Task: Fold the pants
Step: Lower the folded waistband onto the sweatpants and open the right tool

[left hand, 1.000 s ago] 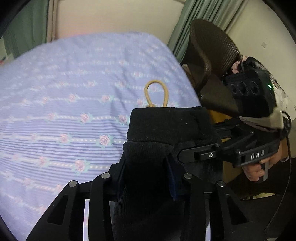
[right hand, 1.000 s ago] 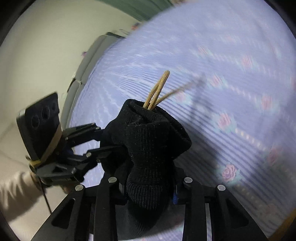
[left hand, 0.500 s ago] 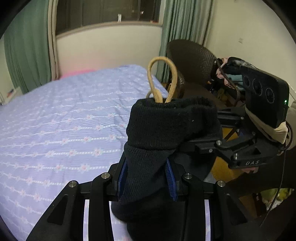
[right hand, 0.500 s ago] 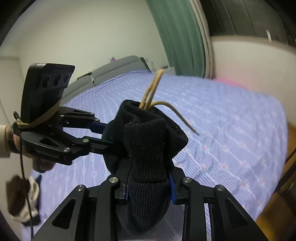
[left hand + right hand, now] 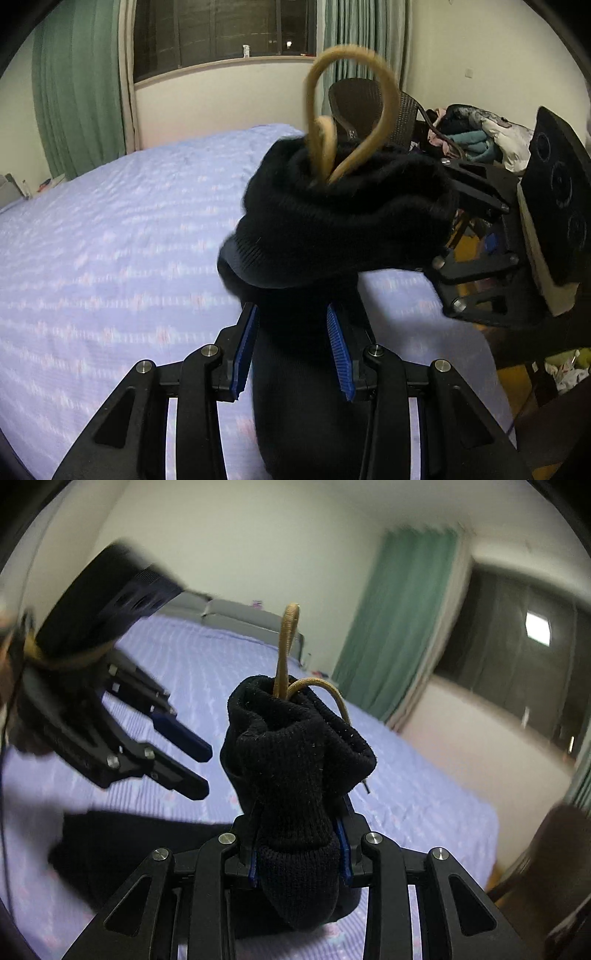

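The black knit pants with a tan drawstring hang bunched above the lilac bed. My right gripper is shut on the waistband. My left gripper has its blue pads apart, with the black fabric lying loosely between them. In the right wrist view the left gripper shows open and apart from the pants, up at the left. The right gripper shows at the right of the left wrist view. A pant leg trails down to the bed.
A dark wicker chair stands past the bed's far right corner, with a pile of clothes beside it. Green curtains and a dark window are behind the bed. A grey headboard is at the bed's end.
Both grippers rose and tilted up from the bed. My left gripper opened and let go of the waistband; the right one still holds it.
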`<state>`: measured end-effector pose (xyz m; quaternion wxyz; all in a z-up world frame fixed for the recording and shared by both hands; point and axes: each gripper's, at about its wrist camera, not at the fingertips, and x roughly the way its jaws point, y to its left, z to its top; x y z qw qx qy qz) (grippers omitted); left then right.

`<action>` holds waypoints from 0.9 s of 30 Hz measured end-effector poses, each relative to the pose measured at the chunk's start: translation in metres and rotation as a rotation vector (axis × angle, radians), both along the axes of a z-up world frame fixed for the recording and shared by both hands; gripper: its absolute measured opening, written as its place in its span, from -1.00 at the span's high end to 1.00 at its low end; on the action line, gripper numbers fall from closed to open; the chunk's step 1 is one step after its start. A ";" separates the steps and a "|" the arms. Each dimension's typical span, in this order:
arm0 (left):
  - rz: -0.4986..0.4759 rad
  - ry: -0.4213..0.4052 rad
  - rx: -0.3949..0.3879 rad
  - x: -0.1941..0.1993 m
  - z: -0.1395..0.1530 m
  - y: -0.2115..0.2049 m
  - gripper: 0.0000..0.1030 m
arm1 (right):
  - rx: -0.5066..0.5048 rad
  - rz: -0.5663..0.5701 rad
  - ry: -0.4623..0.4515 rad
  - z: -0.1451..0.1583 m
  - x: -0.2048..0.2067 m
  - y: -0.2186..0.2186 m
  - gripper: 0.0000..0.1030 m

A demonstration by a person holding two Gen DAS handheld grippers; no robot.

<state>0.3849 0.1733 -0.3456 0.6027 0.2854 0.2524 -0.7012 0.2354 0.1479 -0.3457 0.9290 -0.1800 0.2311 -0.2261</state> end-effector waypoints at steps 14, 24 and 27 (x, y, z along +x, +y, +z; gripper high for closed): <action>0.327 0.165 0.036 0.018 -0.045 0.118 0.26 | -0.384 0.158 0.206 -0.096 0.015 0.123 0.37; 0.506 0.259 -0.073 0.008 -0.019 0.135 0.11 | -0.467 0.198 0.247 -0.115 0.014 0.149 0.30; 0.487 0.252 -0.092 -0.004 -0.013 0.128 0.08 | -0.461 0.223 0.256 -0.112 0.004 0.148 0.21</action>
